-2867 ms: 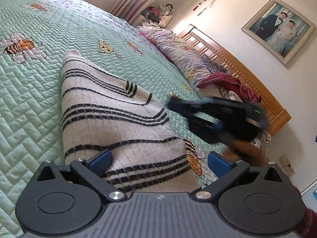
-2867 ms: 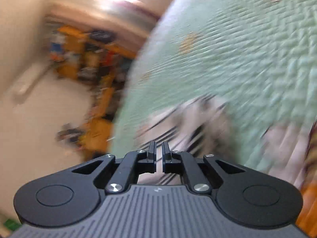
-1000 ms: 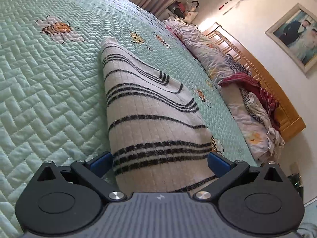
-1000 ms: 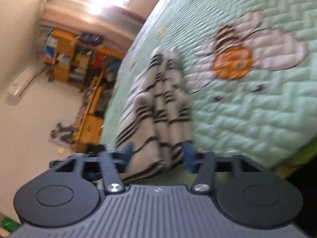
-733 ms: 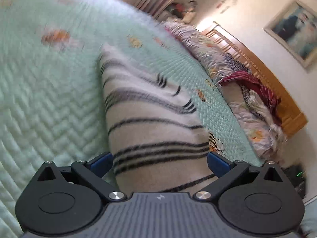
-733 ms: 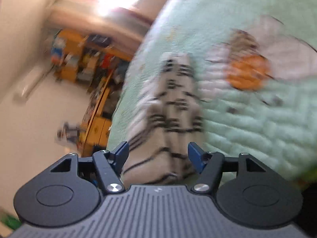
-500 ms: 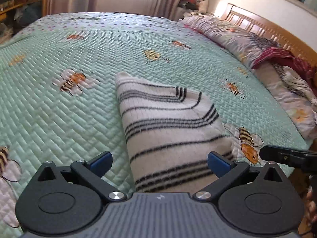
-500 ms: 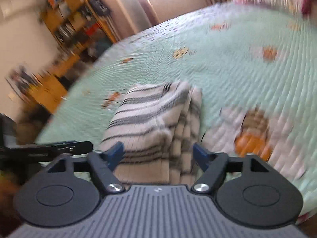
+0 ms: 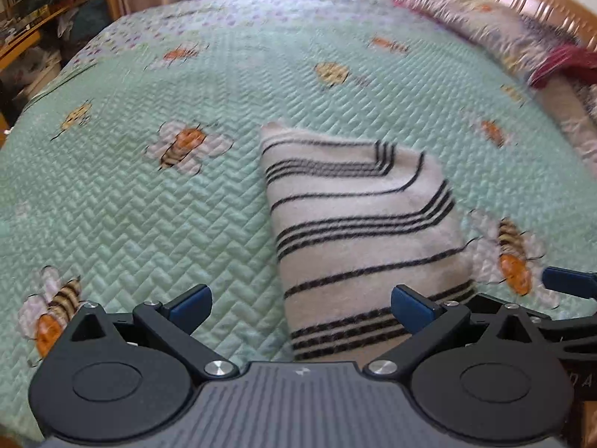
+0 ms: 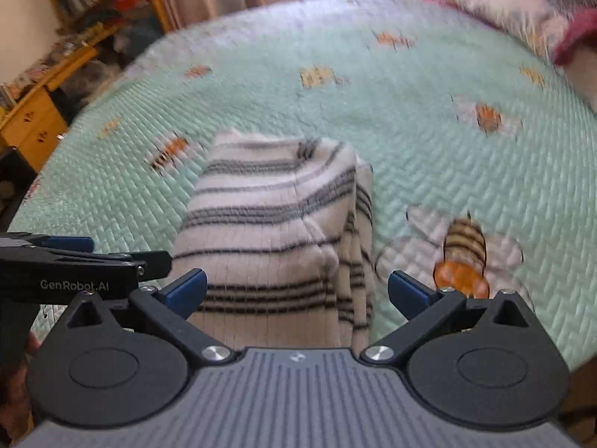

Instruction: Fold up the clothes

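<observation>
A folded sweater (image 9: pixel 358 224), cream with thin black stripes, lay on a bed (image 9: pixel 149 201) covered by a mint-green quilt stitched in a herringbone pattern and printed with bees. In the left wrist view, the sweater sat just right of centre, its near end running down toward 6 o'clock behind the camera body, its far corner pointing toward 12 o'clock. The left hand-held gripper (image 9: pixel 300 304) hovered above the near end with its blue-tipped fingers (image 9: pixel 190 300) spread wide and gripping nothing; the right finger overlapped the sweater's near right edge, the left finger sat over bare quilt. A bee print (image 9: pixel 513 254) lay just beside the sweater at 3 o'clock. At 4 o'clock, a blue tip and black frame of the other tool poked in from the edge. In the right wrist view, the sweater (image 10: pixel 276 224) filled the centre, with layered folded edges stacked along its right side. The right hand-held gripper (image 10: pixel 296 291) also stood wide and empty, its fingers (image 10: pixel 408 293) straddling the sweater's near end. The left tool showed at 9 o'clock, beside the sweater's left edge. Pillows (image 9: pixel 485 26) and a red cloth (image 9: pixel 563 63) lay at 2 o'clock by a wooden headboard (image 9: pixel 541 3); cluttered shelves (image 10: pixel 74 11) stood at 10 o'clock. Both views were slightly blurred.
</observation>
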### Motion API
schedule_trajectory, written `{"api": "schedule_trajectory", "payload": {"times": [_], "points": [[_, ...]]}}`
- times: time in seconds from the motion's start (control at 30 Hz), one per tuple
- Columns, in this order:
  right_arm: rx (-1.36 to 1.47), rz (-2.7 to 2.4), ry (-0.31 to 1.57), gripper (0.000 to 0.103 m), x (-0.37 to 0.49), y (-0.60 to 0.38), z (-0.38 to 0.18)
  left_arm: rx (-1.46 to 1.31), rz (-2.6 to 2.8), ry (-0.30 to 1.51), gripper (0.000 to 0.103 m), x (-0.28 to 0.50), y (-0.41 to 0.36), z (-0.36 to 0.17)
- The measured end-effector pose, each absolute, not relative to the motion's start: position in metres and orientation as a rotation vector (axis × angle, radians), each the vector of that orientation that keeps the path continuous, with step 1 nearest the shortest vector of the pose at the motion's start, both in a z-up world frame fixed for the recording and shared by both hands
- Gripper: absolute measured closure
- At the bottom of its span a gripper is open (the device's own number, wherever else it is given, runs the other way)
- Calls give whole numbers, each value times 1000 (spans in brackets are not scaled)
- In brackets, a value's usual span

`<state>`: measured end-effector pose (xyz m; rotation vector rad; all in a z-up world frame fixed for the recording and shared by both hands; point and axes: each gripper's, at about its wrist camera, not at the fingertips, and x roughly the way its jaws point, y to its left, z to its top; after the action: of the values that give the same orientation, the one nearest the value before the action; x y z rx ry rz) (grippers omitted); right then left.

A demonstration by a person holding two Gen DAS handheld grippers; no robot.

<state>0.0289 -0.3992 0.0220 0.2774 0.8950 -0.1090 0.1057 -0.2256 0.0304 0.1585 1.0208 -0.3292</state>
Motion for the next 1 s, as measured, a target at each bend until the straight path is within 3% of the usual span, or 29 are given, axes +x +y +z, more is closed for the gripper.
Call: {"api": "schedule_trajectory", "payload": {"times": [0.37, 1.0], "points": [[233, -201, 1113, 1, 49, -394, 22, 203, -273, 1205, 1, 126, -236, 18], [232, -145, 1171, 1, 50, -398, 33, 221, -315, 1251, 1, 129, -242, 19]]}}
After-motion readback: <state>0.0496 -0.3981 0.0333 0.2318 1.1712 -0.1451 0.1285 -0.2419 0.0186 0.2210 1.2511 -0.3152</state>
